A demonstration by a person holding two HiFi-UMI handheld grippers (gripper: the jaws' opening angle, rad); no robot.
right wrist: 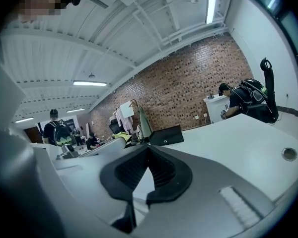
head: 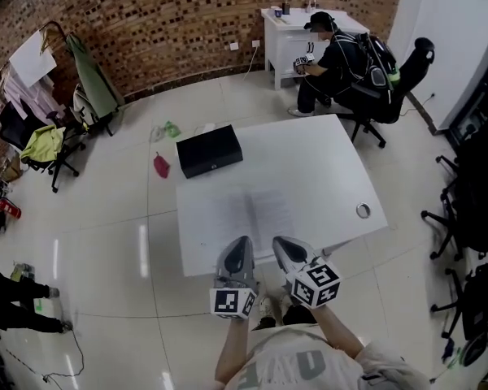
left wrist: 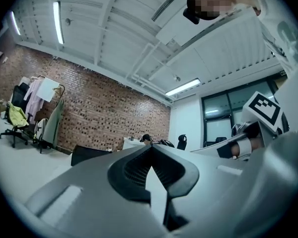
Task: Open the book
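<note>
The book (head: 256,211) lies open and flat on the white table (head: 333,161), its pale pages hardly standing out from the tabletop. My left gripper (head: 243,243) and right gripper (head: 280,243) hang side by side above the table's near edge, just in front of the book and apart from it. Both are shut with nothing between the jaws. In the left gripper view the closed jaws (left wrist: 150,148) point level across the table toward the brick wall. The right gripper view likewise shows closed, empty jaws (right wrist: 148,148).
A black box (head: 209,150) sits at the table's far left corner. A round cable hole (head: 363,210) is near the right edge. A person (head: 329,59) sits at a white desk behind. Office chairs (head: 459,210) stand right, and a clothes rack (head: 45,96) at the left.
</note>
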